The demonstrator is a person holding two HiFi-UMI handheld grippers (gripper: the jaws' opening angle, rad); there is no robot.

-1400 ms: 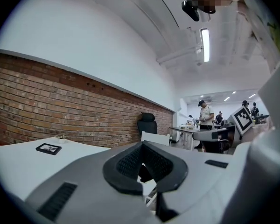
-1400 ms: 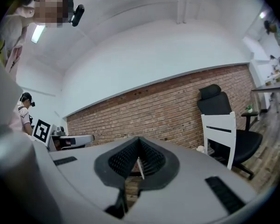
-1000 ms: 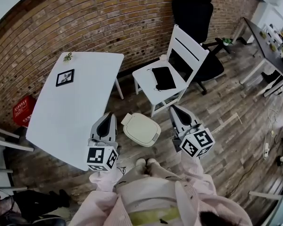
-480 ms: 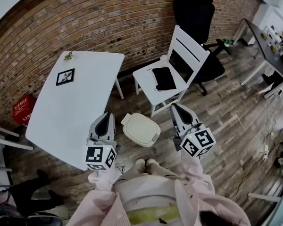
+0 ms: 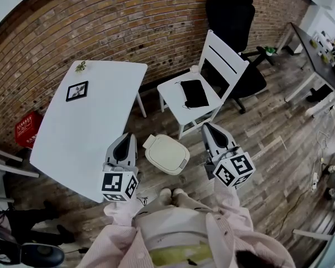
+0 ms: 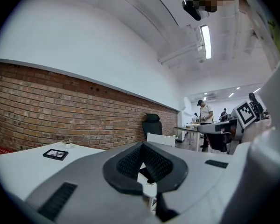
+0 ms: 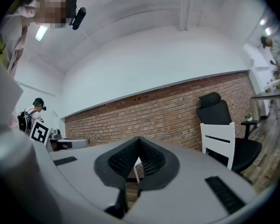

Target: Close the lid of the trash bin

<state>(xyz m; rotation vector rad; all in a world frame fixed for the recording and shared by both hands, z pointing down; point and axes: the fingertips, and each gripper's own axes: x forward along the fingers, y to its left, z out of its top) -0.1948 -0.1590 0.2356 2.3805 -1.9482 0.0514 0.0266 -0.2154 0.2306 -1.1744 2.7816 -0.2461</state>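
Cream rounded-square trash bin (image 5: 167, 153), seemingly plastic

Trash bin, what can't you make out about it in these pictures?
- Head view: bin seen from above only; its lid hides the sides and base.
- Head view: lid seam too small to tell if fully shut.
- Gripper views: no bin; left tongs and right tongs fill the lower frame.

Left gripper (image 5: 126, 140) and right gripper (image 5: 209, 129) level, jaws together
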